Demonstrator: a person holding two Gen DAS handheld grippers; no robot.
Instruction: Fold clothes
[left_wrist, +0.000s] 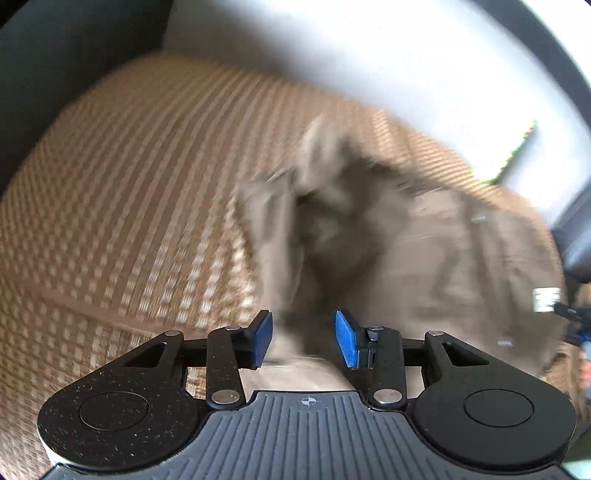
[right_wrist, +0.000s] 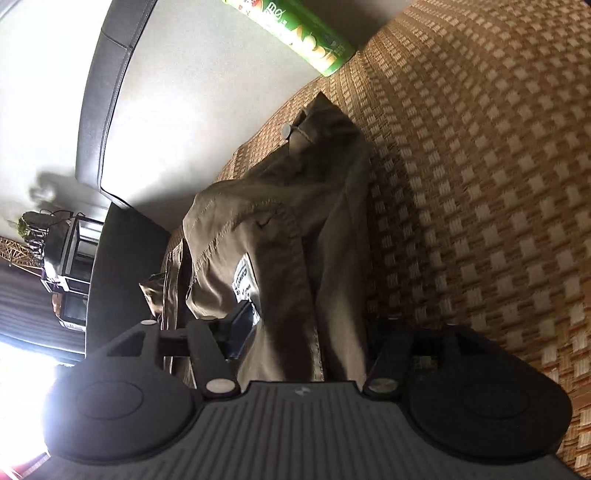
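Note:
A brown garment (left_wrist: 369, 236) with a white label (left_wrist: 546, 299) lies bunched on the woven mat, blurred by motion in the left wrist view. My left gripper (left_wrist: 304, 338) is open, its blue pads (left_wrist: 347, 339) on either side of the cloth's near edge. In the right wrist view the same brown garment (right_wrist: 280, 221), with a button (right_wrist: 286, 130) and the white label (right_wrist: 245, 284), drapes through my right gripper (right_wrist: 303, 325). Its jaws stand wide apart, so it is open. One blue pad (right_wrist: 242, 319) shows; cloth hides the other finger. The right gripper (left_wrist: 574, 325) also shows at the left wrist view's right edge.
A tan checked woven mat (left_wrist: 129, 192) covers the sofa seat, with bare mat to the garment's left. A grey backrest (right_wrist: 177, 122) and a dark armrest (right_wrist: 110, 280) border it. A green pack (right_wrist: 303, 37) lies at the mat's far edge. A black stand with a plant (right_wrist: 62, 254) is beyond.

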